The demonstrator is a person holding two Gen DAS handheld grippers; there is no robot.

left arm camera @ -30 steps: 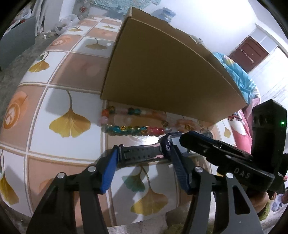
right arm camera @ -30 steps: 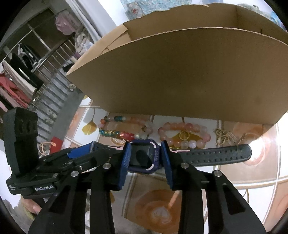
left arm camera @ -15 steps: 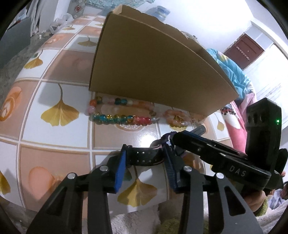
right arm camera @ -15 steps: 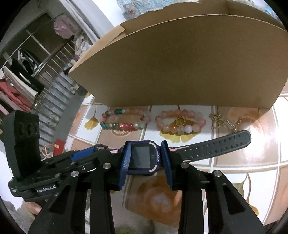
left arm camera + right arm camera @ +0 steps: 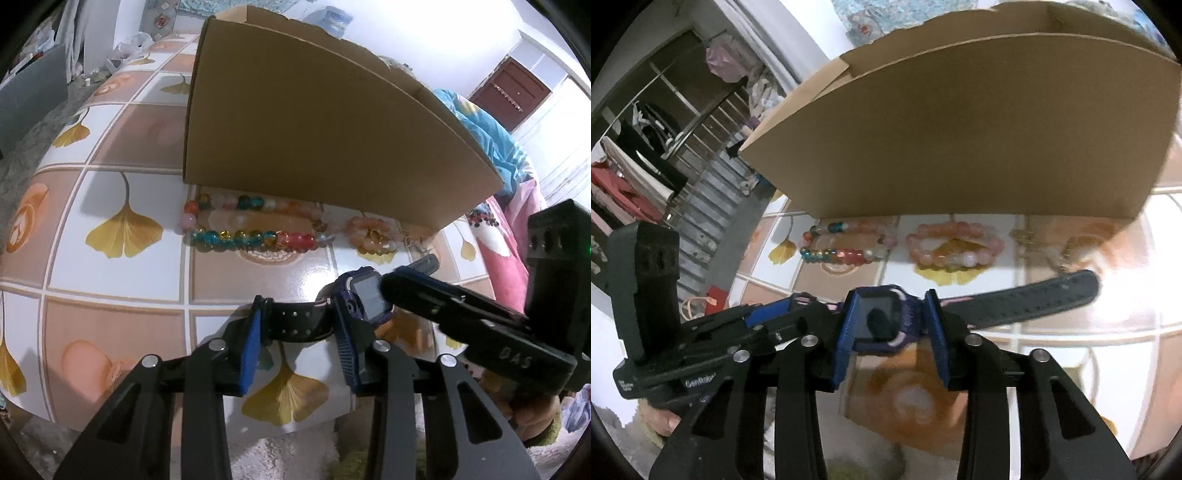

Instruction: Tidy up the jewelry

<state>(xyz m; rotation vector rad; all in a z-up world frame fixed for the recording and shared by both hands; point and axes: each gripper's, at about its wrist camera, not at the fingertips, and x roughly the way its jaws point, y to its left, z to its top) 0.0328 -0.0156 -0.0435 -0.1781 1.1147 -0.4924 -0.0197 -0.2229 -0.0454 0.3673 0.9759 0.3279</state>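
Observation:
A blue smartwatch [image 5: 879, 321] with a black strap [image 5: 1034, 302] hangs just above the tiled table, in front of a cardboard box [image 5: 960, 140]. My right gripper [image 5: 890, 332] has the watch body between its blue pads. Its jaws are opening and a narrow gap shows at the right pad. My left gripper [image 5: 299, 347] is closing on the other half of the strap [image 5: 295, 325], whose end meets the left pad, while the right pad sits against the watch body [image 5: 365, 295]. The right gripper's fingers [image 5: 424, 295] come in from the right over the watch.
A multicolour bead bracelet [image 5: 251, 234], a pink bead bracelet [image 5: 953, 243] and a gold chain [image 5: 1052, 243] lie along the foot of the box [image 5: 314, 129]. The table [image 5: 110, 295] ends close below the grippers. Bedding and a clothes rack stand beyond.
The left gripper's jaws have narrowed around the strap. The right gripper's pads, pressed on the watch body before, now stand slightly apart from it. Both hands have stayed in place.

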